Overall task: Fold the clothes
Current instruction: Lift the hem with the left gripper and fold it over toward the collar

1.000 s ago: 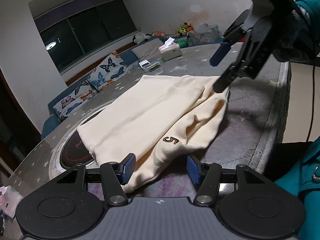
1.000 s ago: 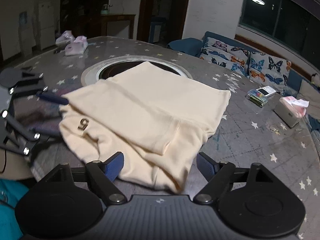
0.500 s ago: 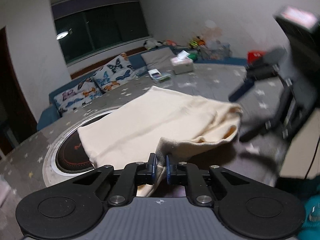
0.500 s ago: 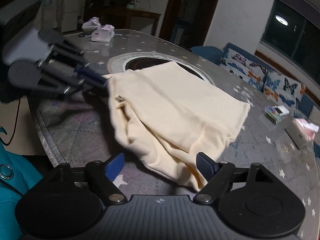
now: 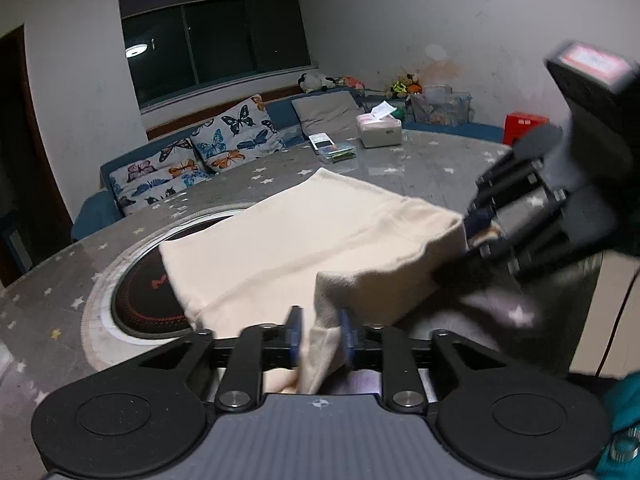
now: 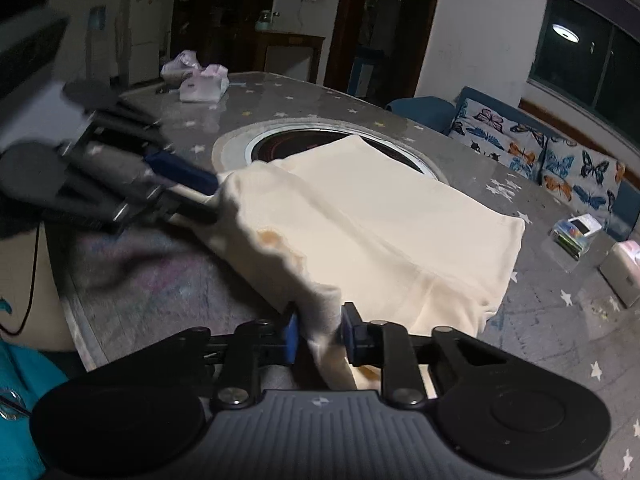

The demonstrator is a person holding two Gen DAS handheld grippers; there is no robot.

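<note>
Two grippers clamp the cream garment point(image 5: 304, 240) on the grey table point(image 6: 400, 128): left gripper point(image 5: 319, 336) and right gripper point(image 6: 318, 332) each pinch one raised near corner, jaws nearly closed.

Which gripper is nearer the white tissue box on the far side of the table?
Right. The right gripper pinches the cream garment on the side toward the tissue box; the left gripper holds the corner farther away.
</note>
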